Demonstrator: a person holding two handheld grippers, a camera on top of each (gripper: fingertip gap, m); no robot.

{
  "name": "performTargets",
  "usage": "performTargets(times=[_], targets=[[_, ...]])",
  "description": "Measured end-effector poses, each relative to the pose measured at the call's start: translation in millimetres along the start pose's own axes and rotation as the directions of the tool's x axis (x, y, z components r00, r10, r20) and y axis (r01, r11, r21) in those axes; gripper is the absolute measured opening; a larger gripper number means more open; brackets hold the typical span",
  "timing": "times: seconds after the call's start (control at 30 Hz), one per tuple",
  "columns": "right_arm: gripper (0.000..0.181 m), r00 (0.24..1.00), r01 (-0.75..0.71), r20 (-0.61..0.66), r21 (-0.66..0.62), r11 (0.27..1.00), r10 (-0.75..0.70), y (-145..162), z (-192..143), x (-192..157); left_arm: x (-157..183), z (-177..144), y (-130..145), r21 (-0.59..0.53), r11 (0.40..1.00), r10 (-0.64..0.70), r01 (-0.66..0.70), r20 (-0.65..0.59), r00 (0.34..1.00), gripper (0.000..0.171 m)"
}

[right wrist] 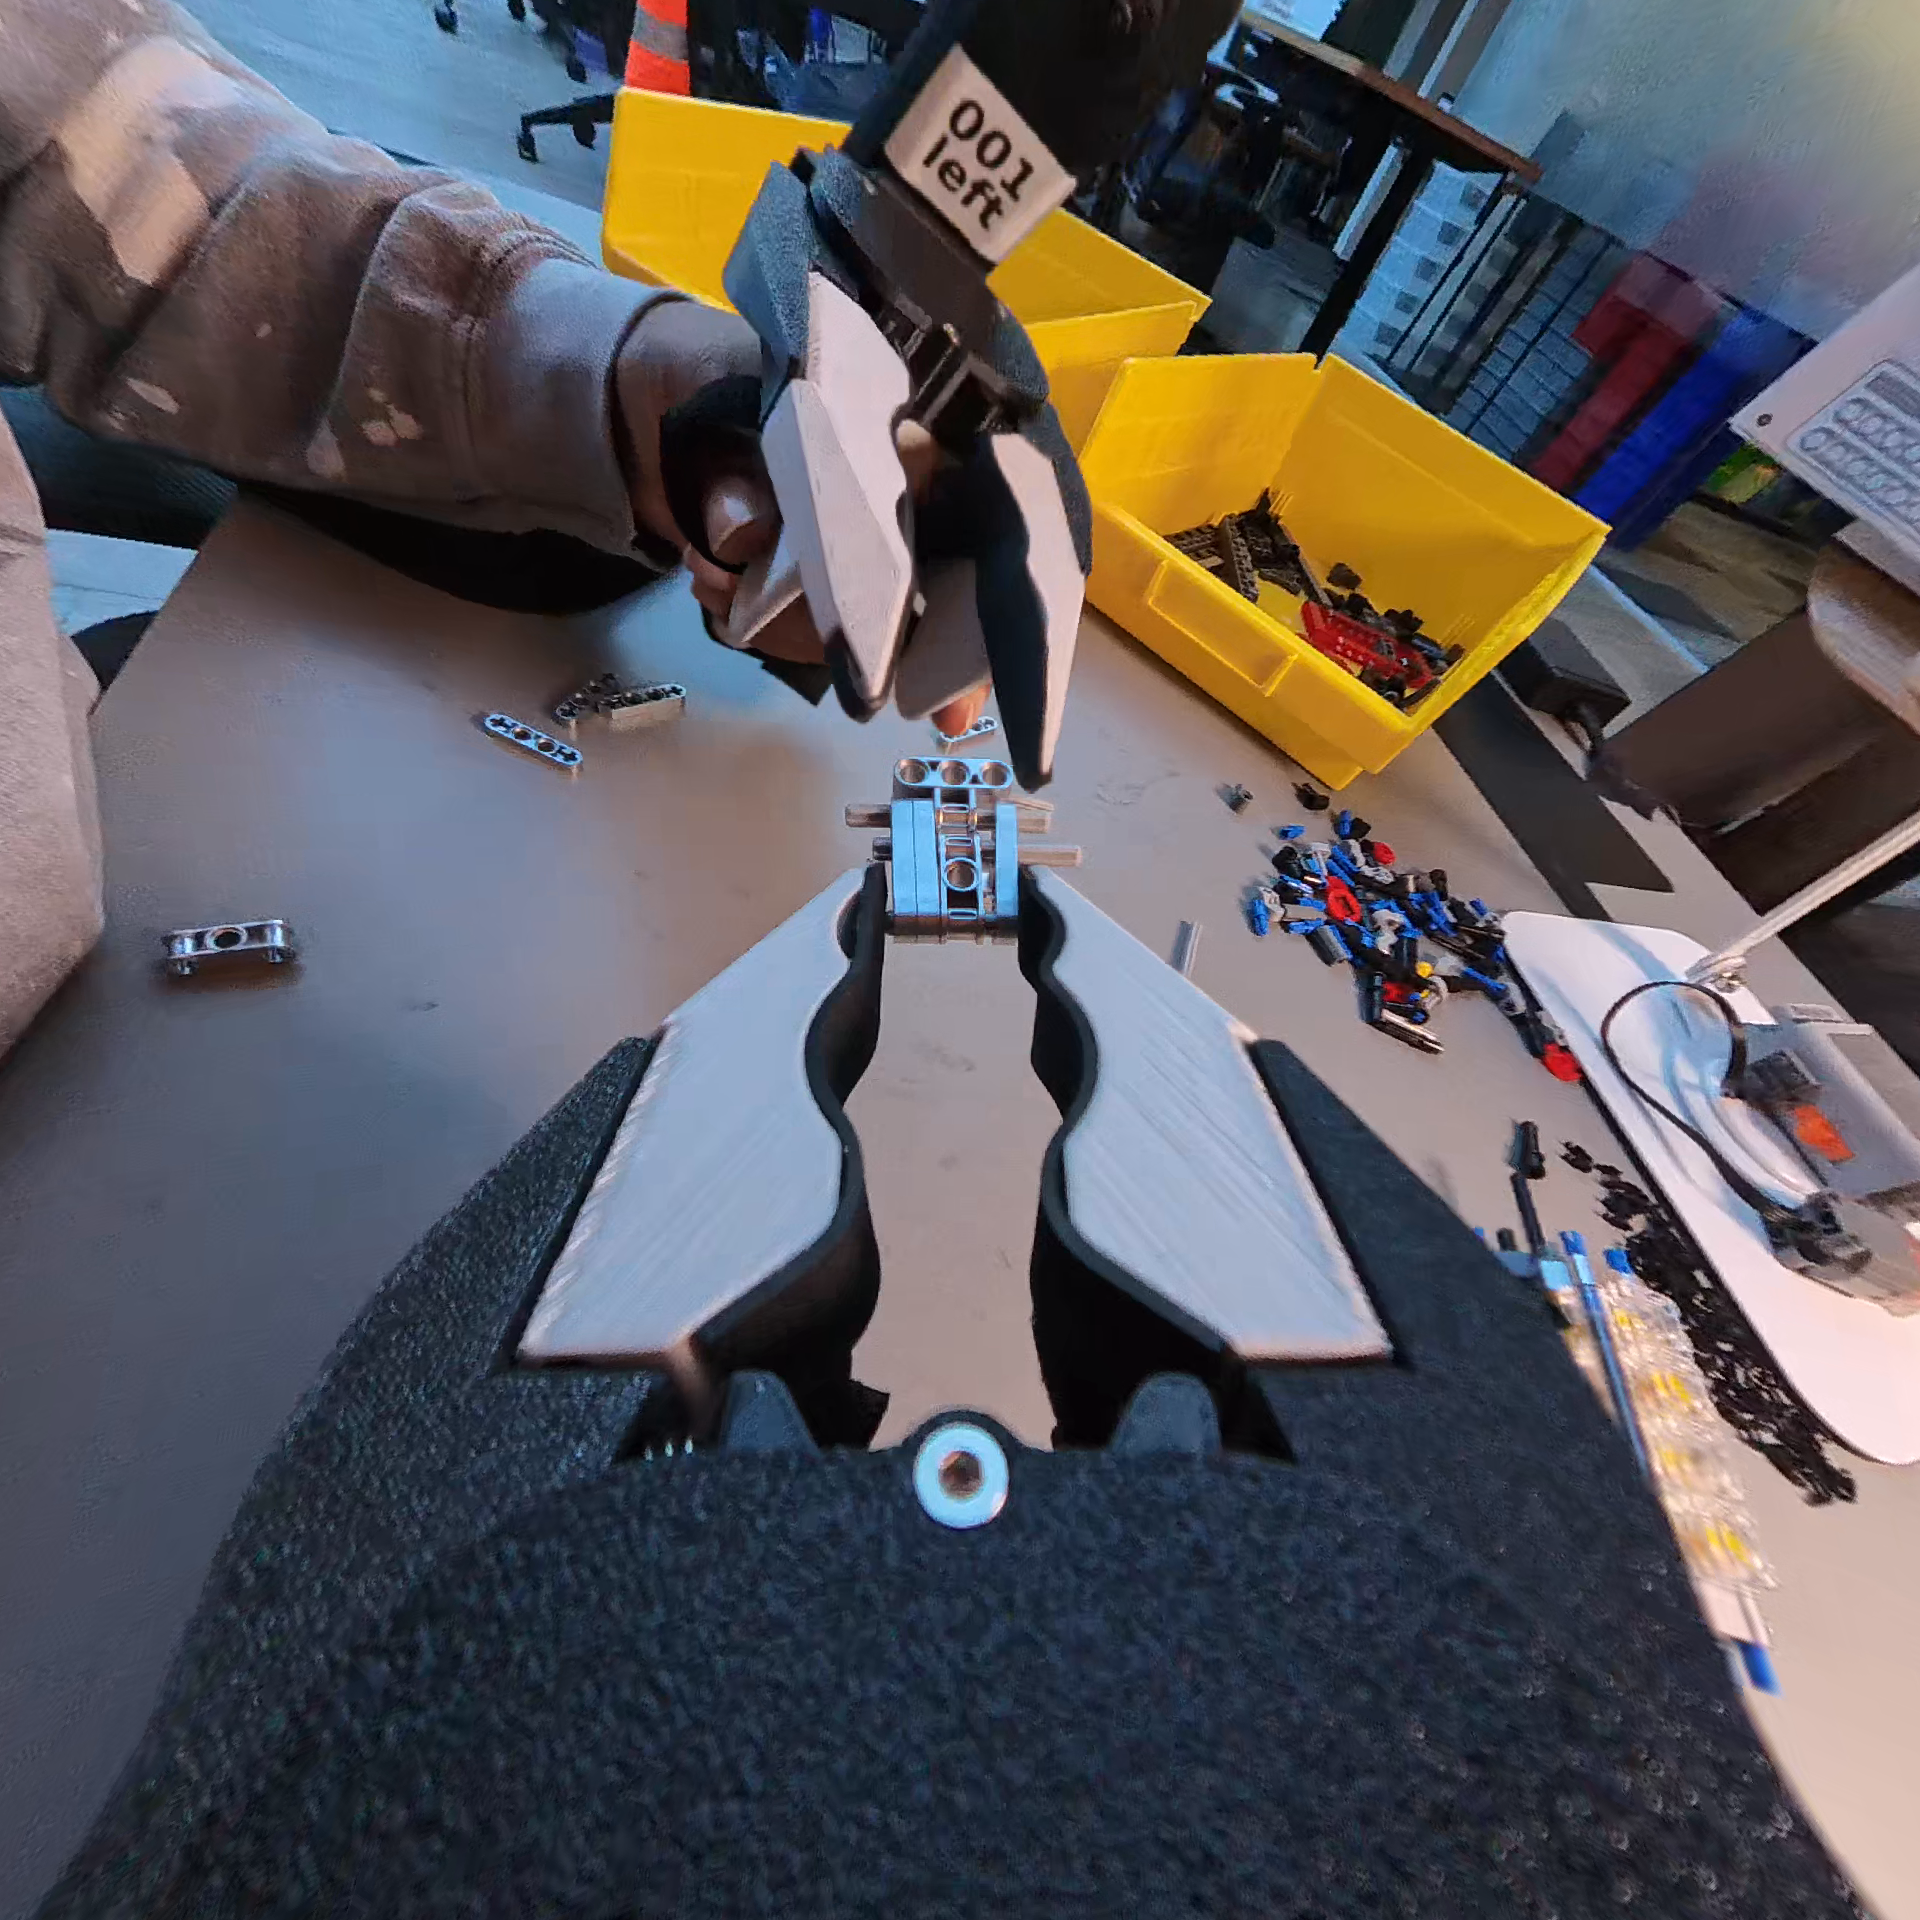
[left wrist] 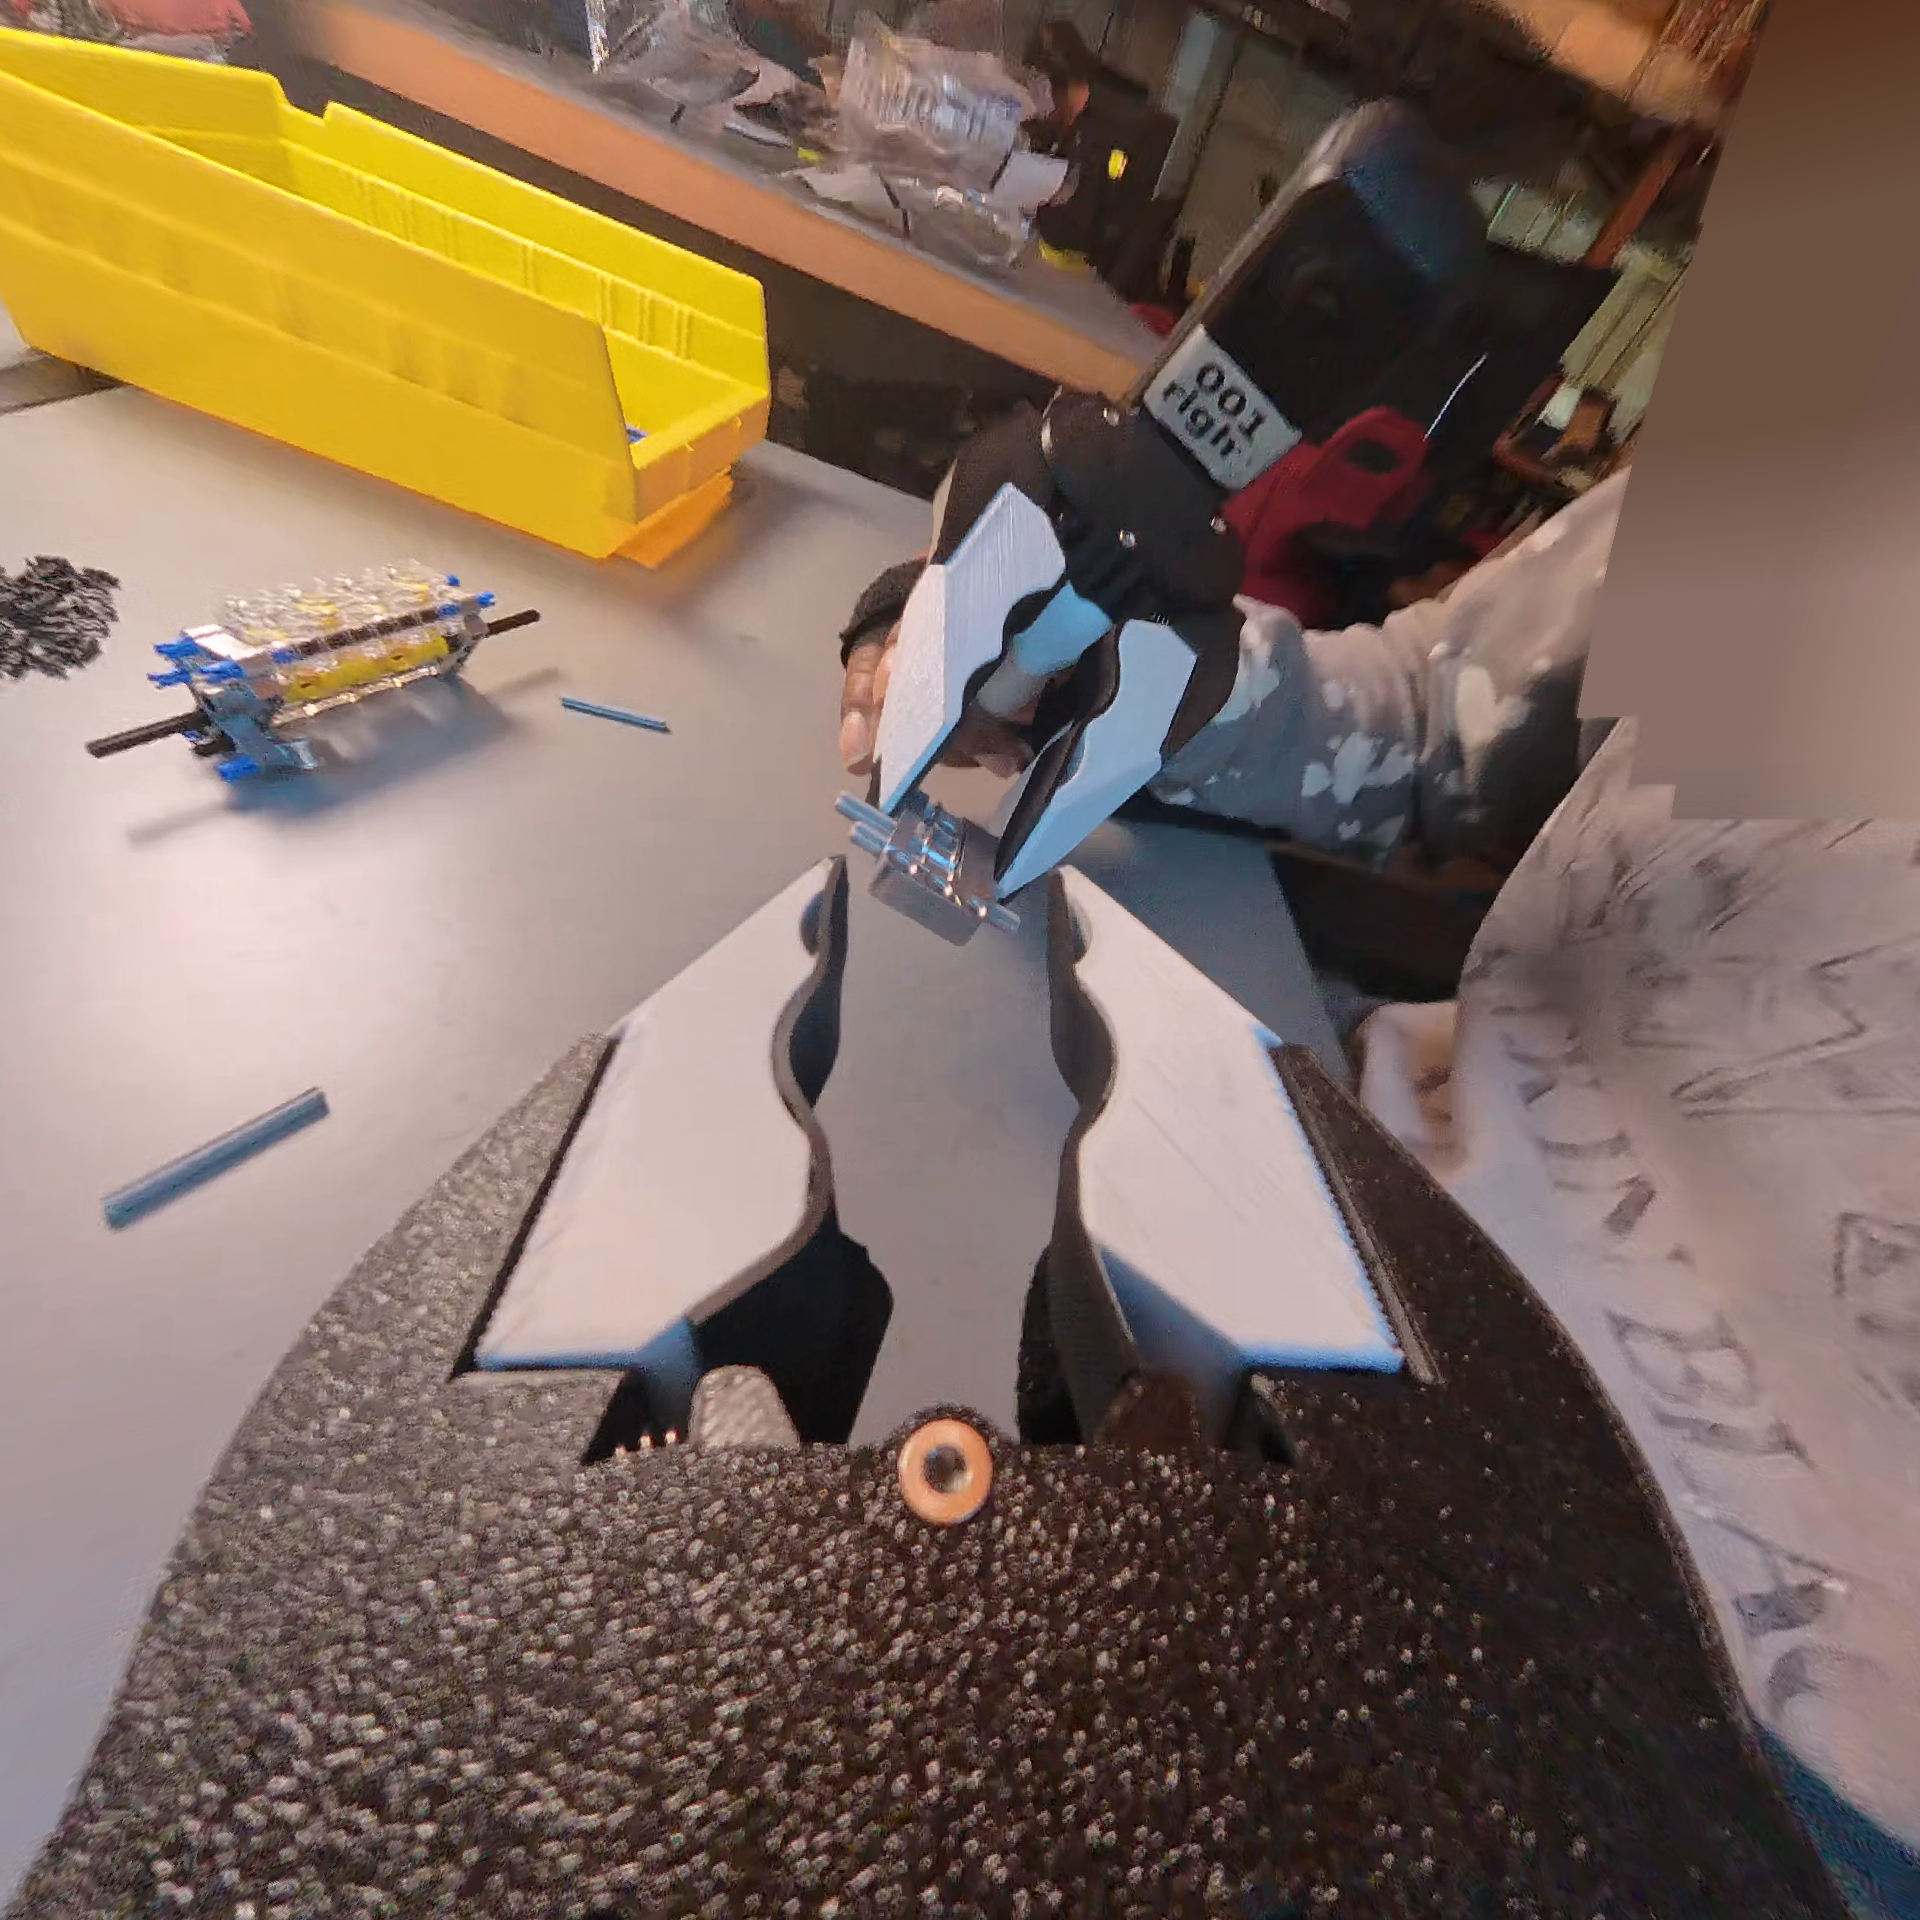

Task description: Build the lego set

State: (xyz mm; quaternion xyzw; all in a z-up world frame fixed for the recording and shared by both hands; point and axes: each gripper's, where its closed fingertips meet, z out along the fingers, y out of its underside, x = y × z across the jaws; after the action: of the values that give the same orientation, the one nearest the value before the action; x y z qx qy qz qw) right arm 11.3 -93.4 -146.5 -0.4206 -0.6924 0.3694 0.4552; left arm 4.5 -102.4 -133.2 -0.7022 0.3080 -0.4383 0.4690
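A small grey brick assembly (right wrist: 951, 868) with grey axles through it is clamped between the fingers of my right gripper (right wrist: 951, 894) and held above the table. It also shows in the left wrist view (left wrist: 928, 883), where the right gripper (left wrist: 953, 844) comes down from the upper right. My left gripper (left wrist: 948, 875) is open and empty, its tips either side of the assembly and just short of it. In the right wrist view the left gripper (right wrist: 951, 743) hangs right above the assembly, with one fingertip (right wrist: 1034, 769) close to its top beam.
Yellow bins (left wrist: 395, 312) stand at the back; one (right wrist: 1340, 499) holds dark and red parts. A clear, yellow and blue assembly (left wrist: 322, 665) and grey axles (left wrist: 213, 1153) lie to the left. Loose grey beams (right wrist: 530, 740), a pile of small pieces (right wrist: 1371, 925) and a white base with a cable (right wrist: 1621, 1039) are nearby. My two grippers' fingertips are within a few centimetres of each other.
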Motion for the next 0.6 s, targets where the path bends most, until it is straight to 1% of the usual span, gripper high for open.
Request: performTargets(times=[0.03,0.1,0.17,0.23,0.3,0.43,0.47,0.5,0.6], targets=[[0.023,1.0,-0.002,-0.001,-0.005,1.0,0.002,0.6,1.1,-0.2,0.1,1.1,2.8,-0.026,0.998,0.05,-0.049,0.021,0.999,0.04],[0.023,1.0,-0.016,0.013,-0.007,1.0,0.016,0.5,1.7,-2.2,2.6,3.0,5.7,-0.058,0.985,0.163,-0.16,0.052,0.985,0.041],[0.023,0.999,-0.03,0.029,0.004,1.0,0.03,-1.6,1.3,-4.3,5.4,5.4,8.4,-0.096,0.959,0.274,-0.266,0.078,0.959,0.036],[0.023,0.998,-0.04,0.046,0.002,0.999,0.04,-1.8,1.9,-6.7,3.0,7.4,15.8,-0.168,0.927,0.356,-0.337,0.102,0.929,0.033],[0.023,0.997,-0.039,0.063,-0.01,0.999,0.04,0.3,3.0,-9.9,3.2,8.3,21.6,-0.209,0.907,0.391,-0.365,0.099,0.915,0.033],[0.023,0.993,-0.05,0.104,-0.021,0.999,0.052,2.1,3.9,-16.2,6.1,8.3,28.9,-0.244,0.883,0.429,-0.402,0.071,0.9,0.032],[0.023,0.992,-0.05,0.117,-0.029,0.998,0.054,3.5,4.2,-18.1,5.9,8.2,31.5,-0.26,0.869,0.451,-0.42,0.067,0.89,0.022],[0.022,0.989,-0.052,0.138,-0.04,0.998,0.058,5.1,5.2,-22.1,6.7,8.7,33.5,-0.27,0.856,0.472,-0.441,0.061,0.88,0.022],[0.021,0.985,-0.021,0.167,-0.08,0.997,0.034,12.7,11.4,-32.3,16.3,13.4,33.3,-0.253,0.851,0.481,-0.459,0.026,0.877,0.021]])
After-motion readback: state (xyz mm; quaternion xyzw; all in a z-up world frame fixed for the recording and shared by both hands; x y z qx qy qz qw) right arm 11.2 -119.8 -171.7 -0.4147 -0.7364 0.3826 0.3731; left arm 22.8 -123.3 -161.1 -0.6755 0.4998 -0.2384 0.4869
